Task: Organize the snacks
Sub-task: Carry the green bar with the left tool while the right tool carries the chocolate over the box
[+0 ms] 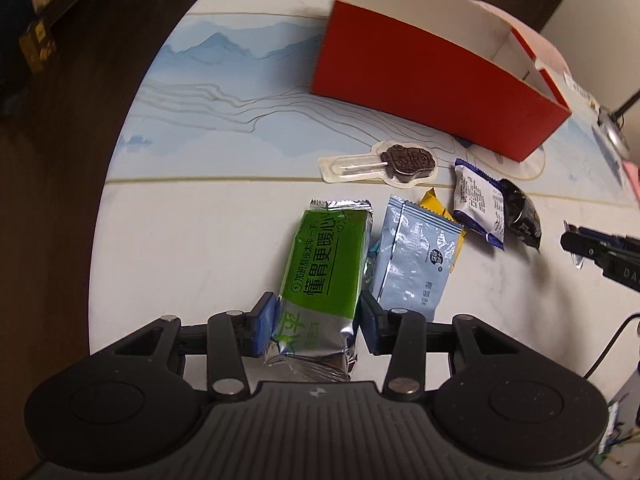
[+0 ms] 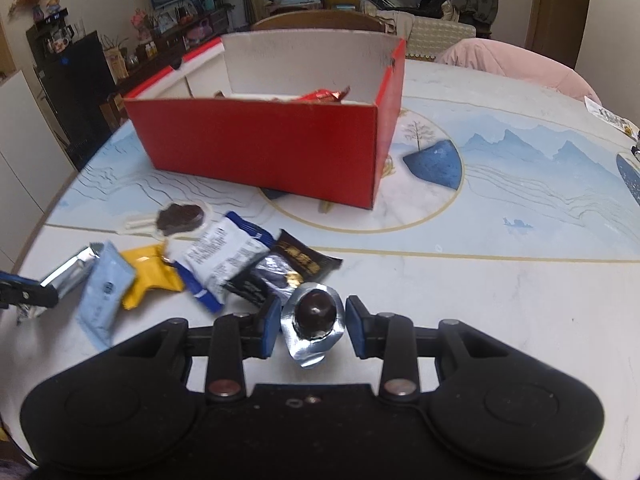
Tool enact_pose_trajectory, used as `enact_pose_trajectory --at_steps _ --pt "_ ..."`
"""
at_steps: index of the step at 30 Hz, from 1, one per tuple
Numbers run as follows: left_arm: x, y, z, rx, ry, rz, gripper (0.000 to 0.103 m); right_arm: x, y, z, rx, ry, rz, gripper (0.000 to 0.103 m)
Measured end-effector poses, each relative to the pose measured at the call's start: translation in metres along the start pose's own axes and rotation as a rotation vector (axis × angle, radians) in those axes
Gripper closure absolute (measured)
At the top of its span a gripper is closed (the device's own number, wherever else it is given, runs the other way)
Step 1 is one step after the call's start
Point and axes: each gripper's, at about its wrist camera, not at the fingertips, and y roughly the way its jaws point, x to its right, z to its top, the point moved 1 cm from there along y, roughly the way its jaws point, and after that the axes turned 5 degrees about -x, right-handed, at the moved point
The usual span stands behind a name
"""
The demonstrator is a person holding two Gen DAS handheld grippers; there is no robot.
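Note:
My left gripper (image 1: 318, 326) is shut on the silver end of a green snack pack (image 1: 328, 264), which points away over the white table (image 1: 180, 240). My right gripper (image 2: 314, 326) is shut on a silver foil packet with a dark round candy (image 2: 314, 312), held just above the table. Behind stands an open red box (image 1: 420, 88) (image 2: 260, 140) with a red wrapper (image 2: 320, 96) inside. Loose on the table lie a chocolate lollipop (image 1: 408, 160), a light blue sachet (image 1: 416, 264), a yellow packet (image 1: 438, 204), a white-and-blue packet (image 1: 478, 204) and a black packet (image 1: 522, 216).
The table's round edge drops to a dark floor (image 1: 60, 160) on the left. A wooden chair back (image 2: 320, 20) and a pink cloth (image 2: 516, 64) sit beyond the far rim. A black cable (image 1: 608, 344) runs at the right in the left wrist view.

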Motion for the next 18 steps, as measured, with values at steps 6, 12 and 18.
enact_pose_trajectory --at_steps 6,12,18 --pt "-0.018 -0.008 -0.009 0.005 -0.081 -0.049 0.061 -0.017 -0.018 0.001 0.024 -0.010 0.012 0.069" --pt "-0.021 -0.027 -0.016 0.044 -0.082 -0.074 0.061 -0.033 -0.034 0.006 0.045 -0.031 0.018 0.069" --pt "-0.013 -0.051 -0.012 0.101 -0.034 -0.061 0.061 -0.045 -0.051 0.021 0.081 -0.060 0.014 0.069"
